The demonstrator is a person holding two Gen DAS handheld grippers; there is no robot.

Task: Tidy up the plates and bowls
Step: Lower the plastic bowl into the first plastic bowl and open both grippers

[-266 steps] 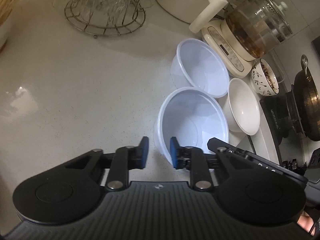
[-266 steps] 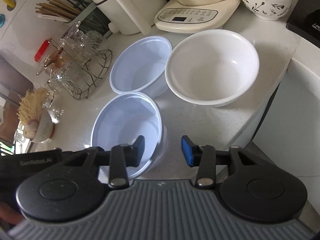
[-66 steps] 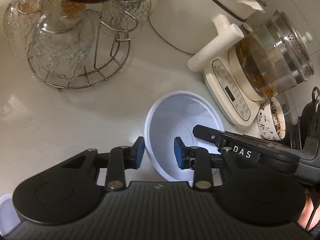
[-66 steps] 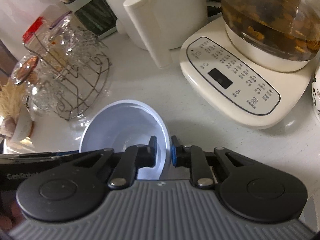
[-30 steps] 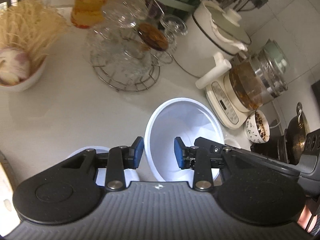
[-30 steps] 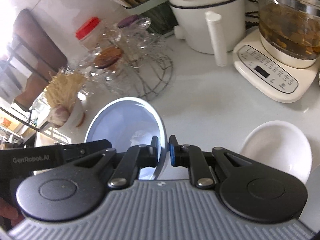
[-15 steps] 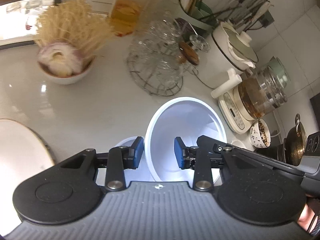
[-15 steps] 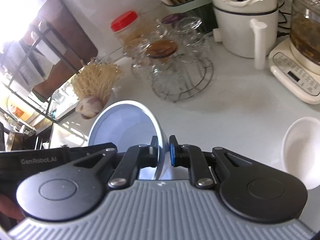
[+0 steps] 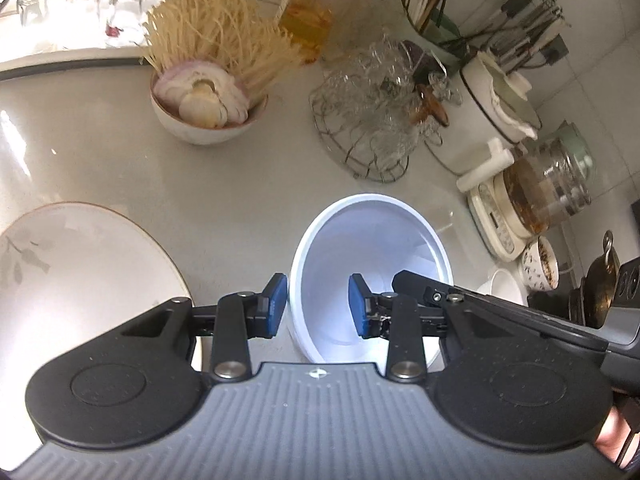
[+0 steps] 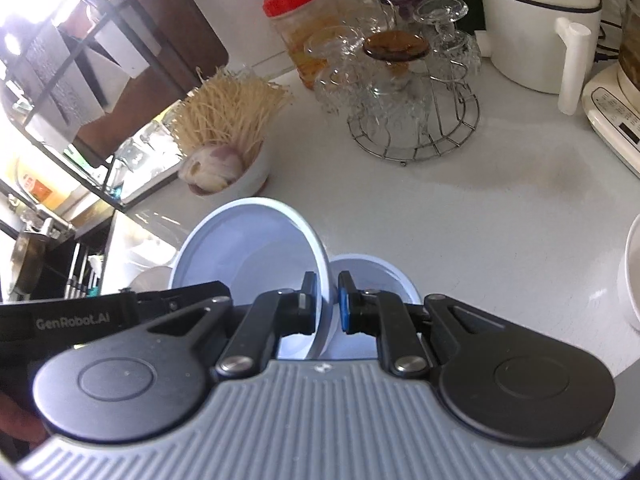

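Note:
A white plastic bowl [image 9: 372,248] hangs tilted above the counter. My right gripper [image 10: 328,300] is shut on its rim, one pad inside and one outside. My left gripper [image 9: 318,306] straddles the opposite rim, its left pad [image 9: 276,306] by the outer wall. The other pad stands clear inside the bowl, so the jaws are open. A second white plastic bowl [image 10: 376,276] sits on the counter just beneath and right of the held one. A large gold-rimmed plate [image 9: 80,272] lies at the left. A white ceramic bowl [image 9: 502,286] rests at the far right.
A bowl of garlic and dry noodles [image 9: 200,120] and a wire rack of glassware [image 9: 372,132] stand behind. A red-lidded jar [image 10: 296,28], a white kettle [image 9: 496,120], a tea maker [image 9: 532,200] and a patterned bowl [image 9: 540,264] line the back and right.
Both grippers have carried the plastic bowl leftward along the counter. The plate and the garlic bowl have come into view, and the second plastic bowl now lies under the held one.

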